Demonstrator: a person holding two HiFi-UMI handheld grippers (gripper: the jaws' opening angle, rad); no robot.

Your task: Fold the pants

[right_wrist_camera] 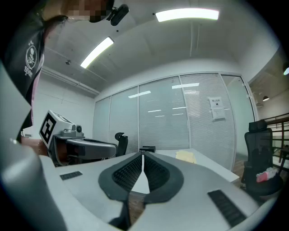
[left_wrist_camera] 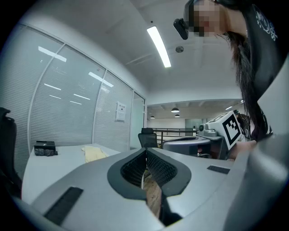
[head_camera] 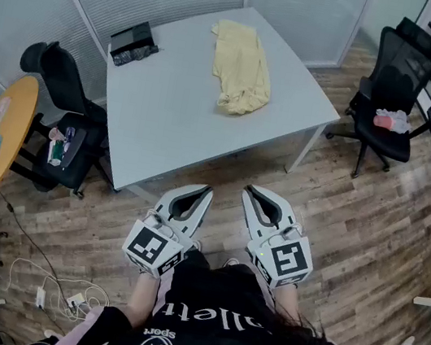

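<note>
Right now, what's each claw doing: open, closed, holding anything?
Left claw: closed, holding nothing.
Right claw: closed, holding nothing.

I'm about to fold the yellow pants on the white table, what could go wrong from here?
The pants lie bunched toward the far side of the table, while the left gripper and right gripper are shut, short of its near edge: a long reach may drag them.
A pinch on bunched cloth may catch several layers.
Spreading them could knock the black item at the table's corner.
</note>
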